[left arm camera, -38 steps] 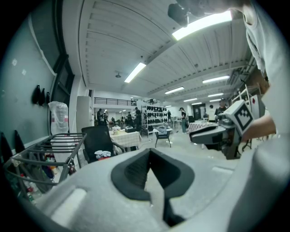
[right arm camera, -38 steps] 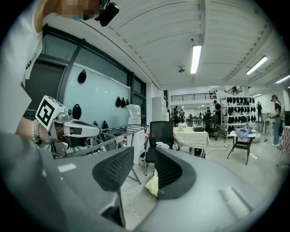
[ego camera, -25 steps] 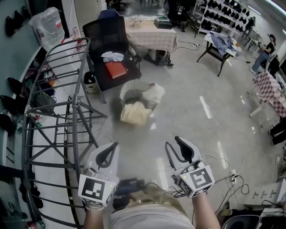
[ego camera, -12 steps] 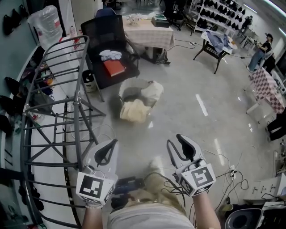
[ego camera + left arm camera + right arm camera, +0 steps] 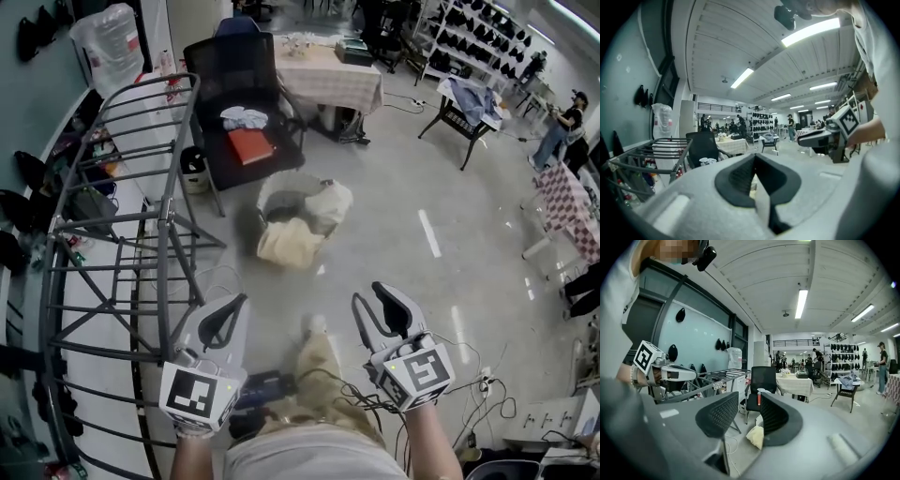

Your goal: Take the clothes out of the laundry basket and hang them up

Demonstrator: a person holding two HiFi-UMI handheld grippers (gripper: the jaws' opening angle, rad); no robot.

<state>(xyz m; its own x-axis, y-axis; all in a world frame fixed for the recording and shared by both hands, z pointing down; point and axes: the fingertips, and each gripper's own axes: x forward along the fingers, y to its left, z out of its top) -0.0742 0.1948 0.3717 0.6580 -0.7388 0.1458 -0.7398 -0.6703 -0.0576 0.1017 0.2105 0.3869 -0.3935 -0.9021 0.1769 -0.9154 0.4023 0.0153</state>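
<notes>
A round laundry basket stands on the floor ahead, with pale cream clothes spilling over its near rim and another pale piece on its right side. The grey metal drying rack stands to the left. My left gripper is shut and empty, held level near the rack's near end. My right gripper is open with nothing between its fingers; between its jaws in the right gripper view the cream clothes show far off. Both grippers are well short of the basket.
A black office chair with a red item and white cloth on its seat stands behind the basket. A small bin sits beside it. Tables and people stand farther back. Cables lie on the floor at right.
Both grippers have moved a little forward toward the basket, and a leg now shows stepping forward between them. The jaws are unchanged.
</notes>
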